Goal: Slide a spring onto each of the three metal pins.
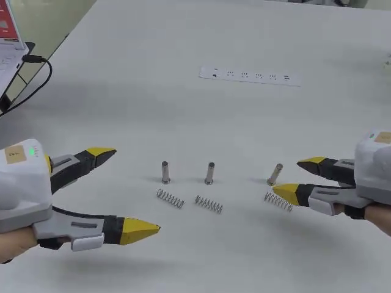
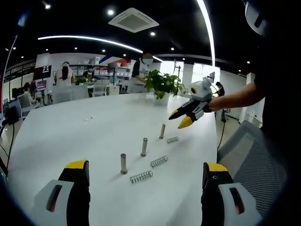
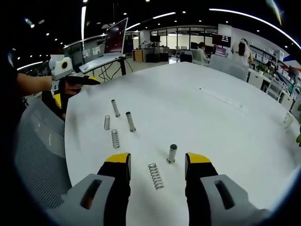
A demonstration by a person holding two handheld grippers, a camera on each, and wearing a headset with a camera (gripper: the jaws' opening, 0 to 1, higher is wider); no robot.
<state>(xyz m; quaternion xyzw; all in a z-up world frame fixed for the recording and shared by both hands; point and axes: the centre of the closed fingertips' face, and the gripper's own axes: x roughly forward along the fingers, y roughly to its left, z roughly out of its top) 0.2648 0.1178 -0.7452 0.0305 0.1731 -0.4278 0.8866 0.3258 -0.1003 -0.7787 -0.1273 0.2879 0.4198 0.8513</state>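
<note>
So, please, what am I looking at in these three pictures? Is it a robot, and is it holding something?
No robot: a person holds two hand tools with yellow-tipped jaws. One picture looks down from a headset camera; the other two come from cameras riding on each tool. The left gripper and right gripper are open and hold nothing. On the white table stand three metal pins, a loose spring lying beside each. A power strip lies farther back.

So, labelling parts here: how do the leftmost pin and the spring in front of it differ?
The leftmost pin stands upright; the spring lies on its side. The pin is a smooth cylinder; the spring is open coiled wire. Both are silvery metal, and they sit apart, not touching.
</note>
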